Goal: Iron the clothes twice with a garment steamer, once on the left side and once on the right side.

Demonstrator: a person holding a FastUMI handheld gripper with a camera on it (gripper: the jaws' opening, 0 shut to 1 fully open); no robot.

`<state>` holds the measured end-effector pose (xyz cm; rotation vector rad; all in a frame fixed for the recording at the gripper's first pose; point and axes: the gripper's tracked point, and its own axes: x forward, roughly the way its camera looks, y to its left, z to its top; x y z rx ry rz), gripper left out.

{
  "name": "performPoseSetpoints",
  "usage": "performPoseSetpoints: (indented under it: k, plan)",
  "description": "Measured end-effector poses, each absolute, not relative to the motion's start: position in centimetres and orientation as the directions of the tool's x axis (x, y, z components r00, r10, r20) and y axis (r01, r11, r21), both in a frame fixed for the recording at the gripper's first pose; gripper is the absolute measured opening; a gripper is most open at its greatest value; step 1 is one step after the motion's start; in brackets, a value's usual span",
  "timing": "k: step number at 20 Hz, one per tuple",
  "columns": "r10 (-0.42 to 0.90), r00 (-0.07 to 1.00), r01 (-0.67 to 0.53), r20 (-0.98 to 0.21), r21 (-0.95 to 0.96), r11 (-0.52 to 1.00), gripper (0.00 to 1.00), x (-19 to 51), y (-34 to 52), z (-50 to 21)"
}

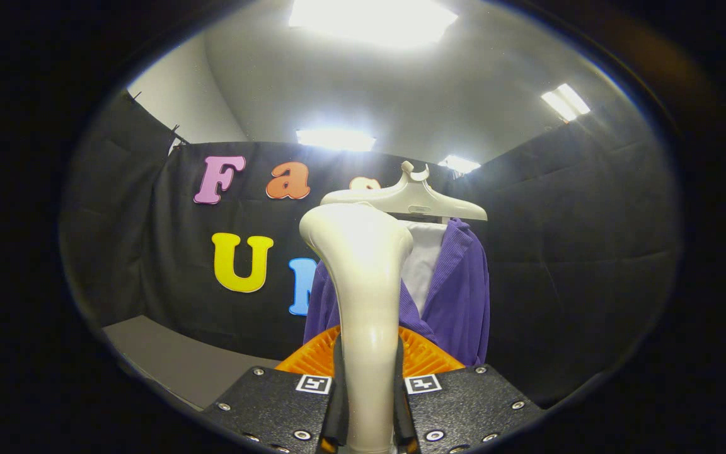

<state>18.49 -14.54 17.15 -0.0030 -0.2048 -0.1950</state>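
My gripper (368, 403) is shut on the cream handle of the garment steamer (363, 271), which stands upright between the fingers with its wide head at the top. Beyond it a purple corduroy jacket (457, 296) over a white shirt (423, 261) hangs on a white hanger (413, 198). The steamer head sits in front of the jacket's left half and hides it. Whether the head touches the cloth I cannot tell.
An orange ribbed object (423, 356) lies just beyond the fingers, under the jacket's hem. A grey table top (180, 359) stretches to the left below the black booth wall (590, 252). Ceiling lights shine overhead.
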Motion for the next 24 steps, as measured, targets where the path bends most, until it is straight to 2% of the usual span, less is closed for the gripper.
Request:
performPoseSetpoints:
  k: [11, 19, 24]
  plan:
    - [-0.27, 0.953, 0.268, 0.137, 0.039, 0.963, 0.28, 27.6, -15.7, 13.1]
    - [-0.283, 0.956, 0.278, 0.074, 0.069, 0.958, 0.28, 29.4, -15.8, 6.9]
    - [-0.277, 0.961, 0.277, -0.009, 0.061, 0.959, 0.28, 28.9, -15.3, 1.6]
